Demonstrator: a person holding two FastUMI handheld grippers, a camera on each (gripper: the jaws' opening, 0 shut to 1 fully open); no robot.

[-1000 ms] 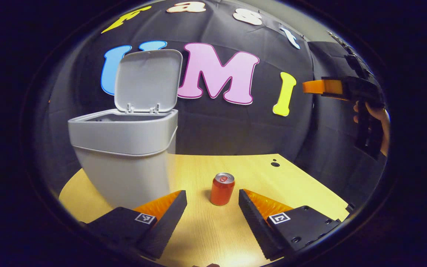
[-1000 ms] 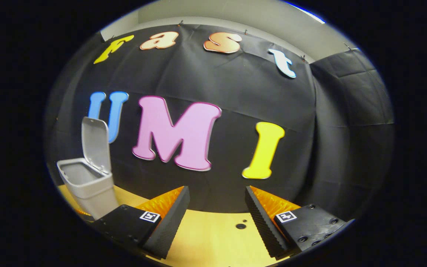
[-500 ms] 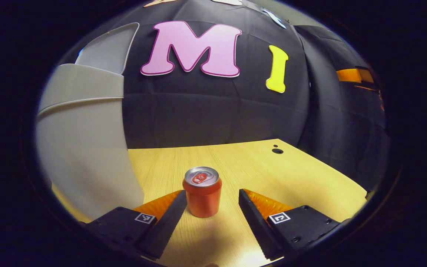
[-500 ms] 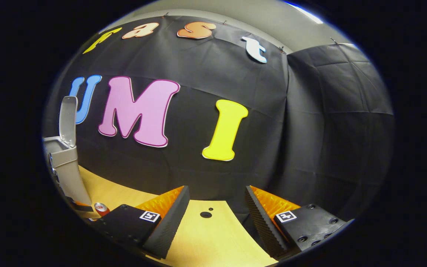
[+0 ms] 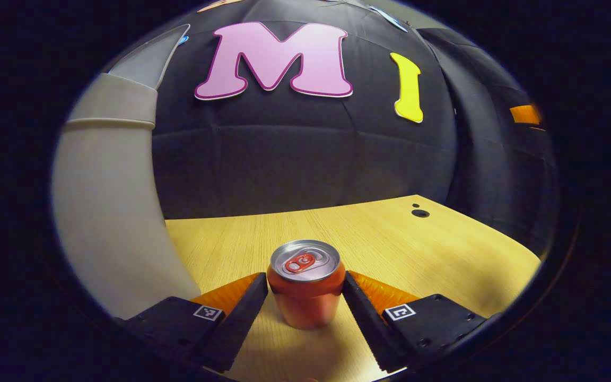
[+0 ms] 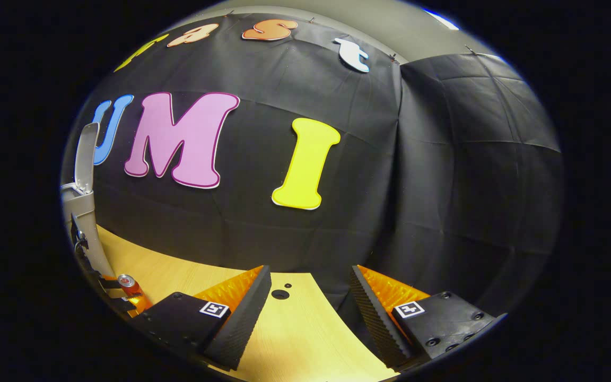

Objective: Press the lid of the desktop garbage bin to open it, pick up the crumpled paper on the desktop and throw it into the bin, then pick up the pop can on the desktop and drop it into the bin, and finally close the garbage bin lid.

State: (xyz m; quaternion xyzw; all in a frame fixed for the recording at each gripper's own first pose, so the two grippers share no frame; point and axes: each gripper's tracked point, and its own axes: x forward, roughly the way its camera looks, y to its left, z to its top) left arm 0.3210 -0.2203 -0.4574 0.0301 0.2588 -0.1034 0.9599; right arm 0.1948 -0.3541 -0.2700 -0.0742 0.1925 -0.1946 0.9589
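Note:
An orange-red pop can (image 5: 305,297) stands upright on the wooden desk (image 5: 401,244). It sits between the fingers of my left gripper (image 5: 303,277), which is open with a finger close on each side of the can. The grey bin (image 5: 106,212) rises just to the left, its lid (image 5: 143,58) tipped up and open. In the right gripper view the bin (image 6: 80,212), its raised lid (image 6: 85,154) and the can (image 6: 127,285) lie at the far left. My right gripper (image 6: 311,270) hangs open over the desk's far end with nothing between its fingers.
The booth's black cloth wall stands right behind the desk. A small round hole (image 5: 420,213) marks the desk near its back right corner, and the same hole (image 6: 280,294) lies under my right gripper. Part of the right gripper (image 5: 525,114) shows at the far right.
My left gripper has come down and forward, so the can now sits between its fingers instead of ahead of them. The right gripper has swung to the right, away from the bin.

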